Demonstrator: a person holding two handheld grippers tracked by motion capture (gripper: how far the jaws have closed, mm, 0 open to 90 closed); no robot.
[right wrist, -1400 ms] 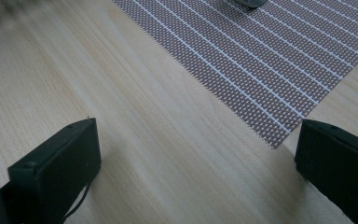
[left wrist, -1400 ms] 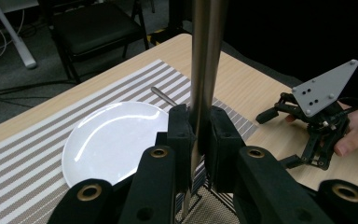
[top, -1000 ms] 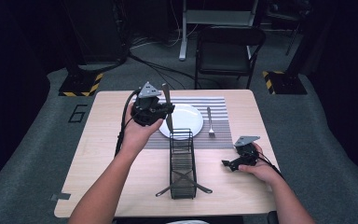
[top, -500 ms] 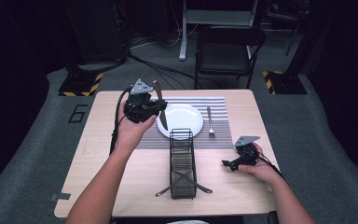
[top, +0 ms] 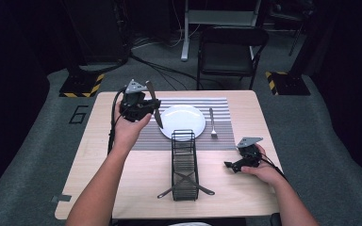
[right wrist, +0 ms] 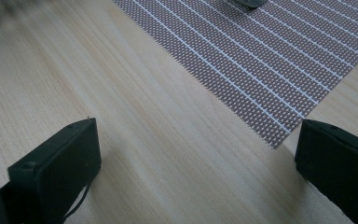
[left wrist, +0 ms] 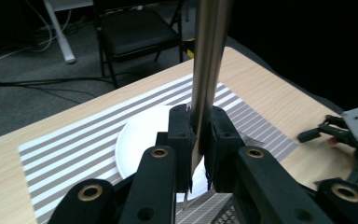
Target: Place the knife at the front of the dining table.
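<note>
Holding a table knife up off the table, the left gripper sat at upper left of centre in the high view, just left of the white plate. Its jaws were clamped tight on the blade; in the left gripper view the knife ran up out of the top of the frame, its tip poking below the pads. It looked like rigid polished metal, light, likely slippery, so it could pivot in a narrow pinch; a hold nearer the handle seemed safer. The right gripper rested low at right of centre on the wooden table, jaws wide apart, holding nothing. A fork lay on the striped placemat right of the plate, with a black wire rack below it.
</note>
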